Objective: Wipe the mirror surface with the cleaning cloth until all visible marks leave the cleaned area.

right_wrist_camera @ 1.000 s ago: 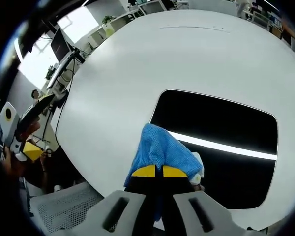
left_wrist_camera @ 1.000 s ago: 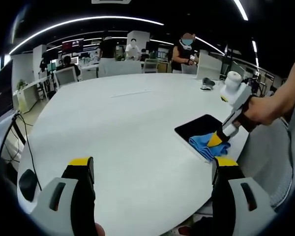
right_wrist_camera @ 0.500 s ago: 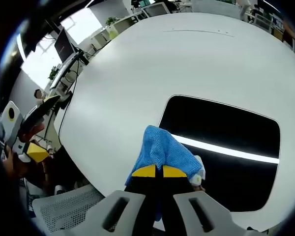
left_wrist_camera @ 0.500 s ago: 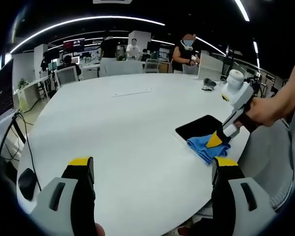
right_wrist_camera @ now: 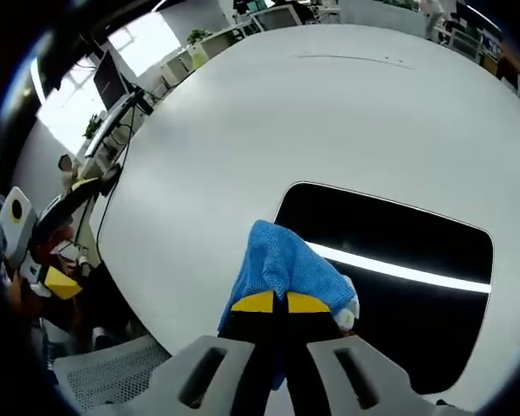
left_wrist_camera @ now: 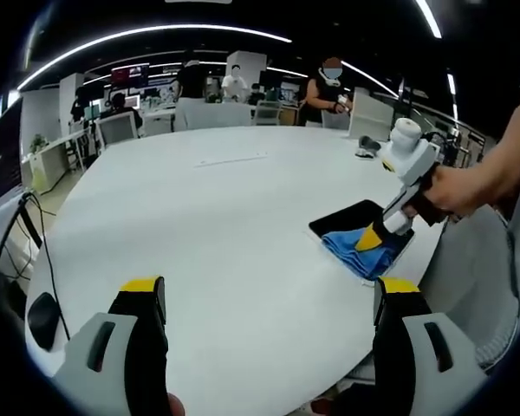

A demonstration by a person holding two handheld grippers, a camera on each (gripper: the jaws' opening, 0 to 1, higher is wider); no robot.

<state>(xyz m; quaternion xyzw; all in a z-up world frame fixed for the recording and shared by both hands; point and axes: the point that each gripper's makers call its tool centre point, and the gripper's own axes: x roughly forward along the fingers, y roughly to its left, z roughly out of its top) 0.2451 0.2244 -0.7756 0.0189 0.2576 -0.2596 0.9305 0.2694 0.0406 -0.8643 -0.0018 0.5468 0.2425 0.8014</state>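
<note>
Pressing blue cloth (right_wrist_camera: pixel 284 265) on mirror (right_wrist_camera: pixel 399 238) — right gripper (right_wrist_camera: pixel 280 302) clamped on it; left gripper (left_wrist_camera: pixel 264 290) jaws apart above white table (left_wrist_camera: pixel 208 225).

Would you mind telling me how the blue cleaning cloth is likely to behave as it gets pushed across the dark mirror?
The blue woven cleaning cloth looks soft and floppy: it bunches and folds ahead of the right claw, so it will probably crumple instead of sliding flat. It seems light, hanging from the shut jaws. On the glossy dark rectangular mirror it should glide easily.
</note>
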